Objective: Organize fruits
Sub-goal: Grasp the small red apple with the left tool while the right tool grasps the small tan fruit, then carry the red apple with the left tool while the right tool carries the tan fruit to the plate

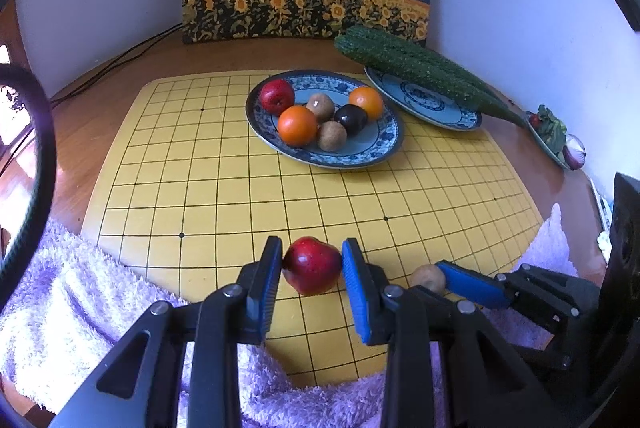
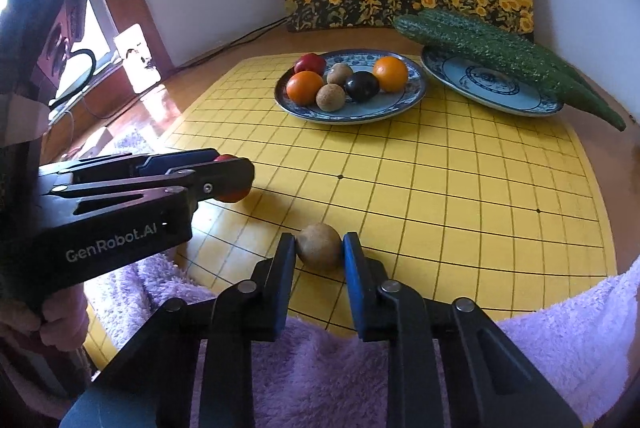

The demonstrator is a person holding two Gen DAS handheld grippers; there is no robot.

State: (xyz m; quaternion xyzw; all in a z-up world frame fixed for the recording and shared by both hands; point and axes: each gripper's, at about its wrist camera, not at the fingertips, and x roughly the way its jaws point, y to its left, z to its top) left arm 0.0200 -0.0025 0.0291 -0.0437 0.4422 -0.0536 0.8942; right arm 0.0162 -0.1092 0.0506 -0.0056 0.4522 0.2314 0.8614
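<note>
Left gripper [image 1: 312,270] clamps the red apple [image 1: 313,266]; right gripper [image 2: 319,248] clamps the kiwi [image 2: 318,246], apparently. Fruit plate [image 2: 414,92] lies toward upper centre, roughly equidistant.

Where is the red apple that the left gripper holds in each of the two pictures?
Left wrist view: the red apple sits low in the centre, between the blue fingers of the left gripper, on the yellow grid board.
Right wrist view: the apple is at middle left, mostly hidden behind the left gripper.
Shared landmark: the fruit plate with two oranges, further back on the board.
</note>
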